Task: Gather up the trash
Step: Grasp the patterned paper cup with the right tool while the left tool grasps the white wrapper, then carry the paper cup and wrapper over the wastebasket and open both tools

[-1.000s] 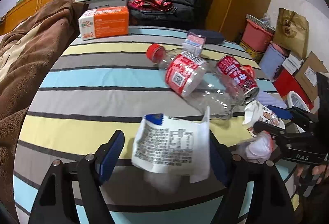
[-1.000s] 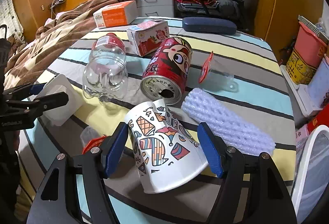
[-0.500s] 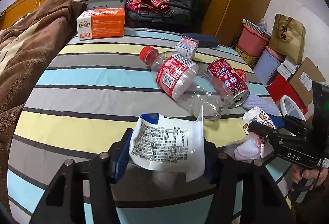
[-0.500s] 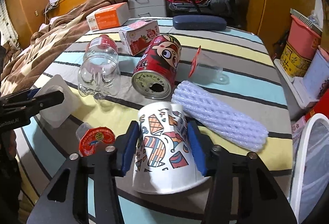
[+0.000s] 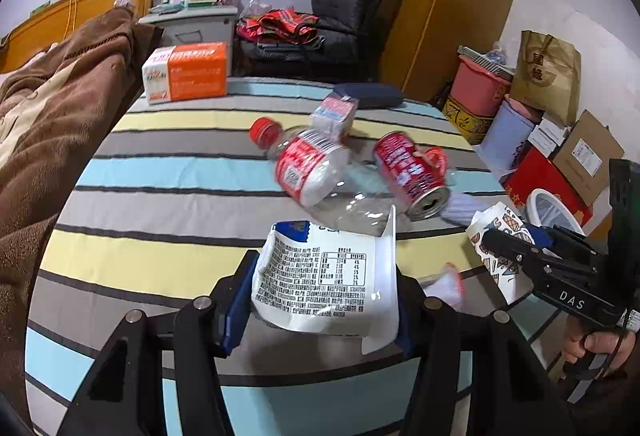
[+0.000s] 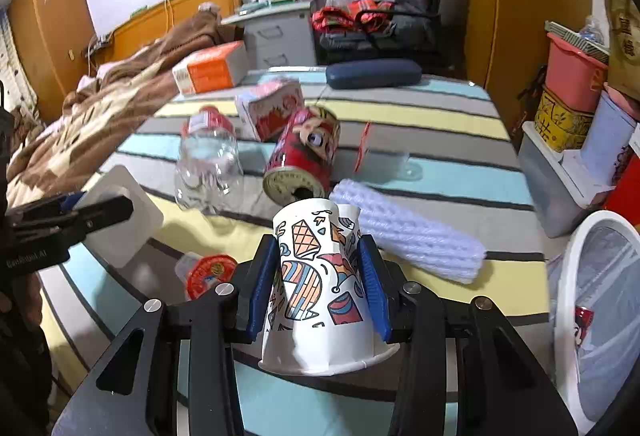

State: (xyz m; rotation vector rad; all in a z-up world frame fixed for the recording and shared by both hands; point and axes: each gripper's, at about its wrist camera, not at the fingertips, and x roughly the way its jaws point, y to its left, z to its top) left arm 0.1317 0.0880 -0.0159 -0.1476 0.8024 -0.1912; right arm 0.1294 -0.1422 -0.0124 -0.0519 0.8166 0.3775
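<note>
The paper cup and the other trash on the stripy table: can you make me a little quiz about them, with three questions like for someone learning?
1. True or false: the right claw is squeezing the paper cup.
2. What does the left claw hold? A) the can B) the white packet C) the bottle
3. Fill in: the can lies on its ____ on the table.

Key:
1. True. Its blue pads press the cup's sides, and the jaws have just been closing on it.
2. B, the white packet; the bottle lies loose on the table.
3. Side.
</note>
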